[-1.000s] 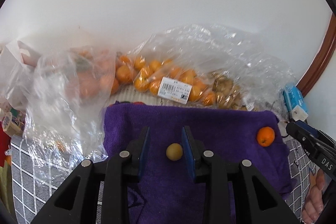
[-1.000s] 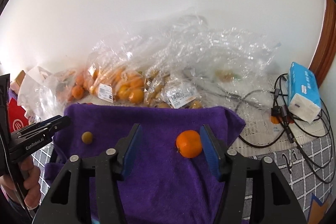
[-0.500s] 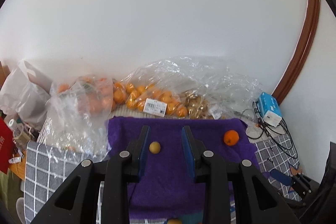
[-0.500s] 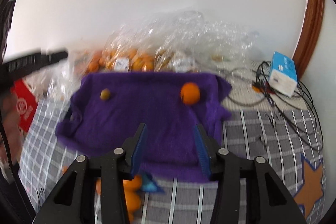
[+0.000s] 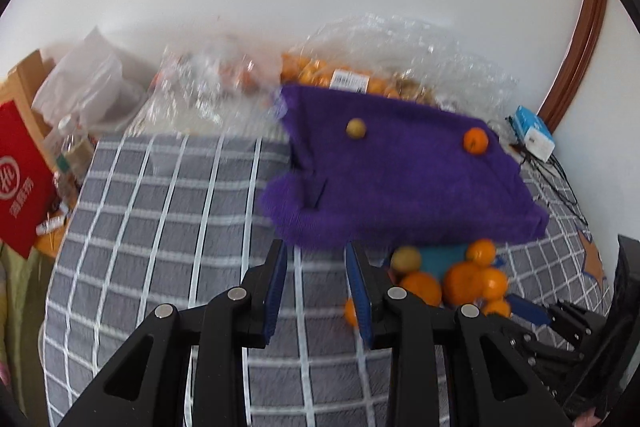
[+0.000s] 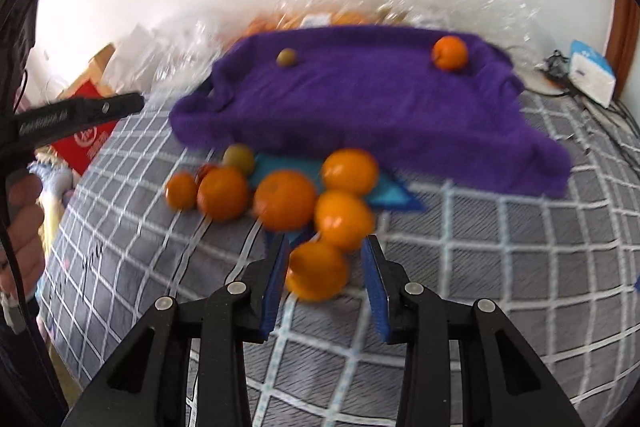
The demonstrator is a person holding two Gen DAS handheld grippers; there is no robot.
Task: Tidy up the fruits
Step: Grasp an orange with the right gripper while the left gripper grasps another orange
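Right wrist view shows the right gripper [image 6: 325, 275] with jaws spread around the nearest orange [image 6: 317, 271], unclamped; closing off-centre could roll it into the pile [image 6: 280, 195], while the left gripper [image 5: 316, 279] gapes empty nearby.

A purple towel [image 6: 360, 99] lies on a grey cloth [image 6: 500, 267] checked with white lines; on it sit one orange fruit [image 6: 450, 53] at far right and one yellow-green fruit [image 6: 287, 57] at far left. Near it, orange fruits [image 6: 284, 201] pile on a teal patch [image 6: 390, 195] beside another yellow-green one [image 6: 239, 157]. A red box [image 5: 22, 167] with white print stands left, a blue-and-white pack [image 5: 534, 137] far right.
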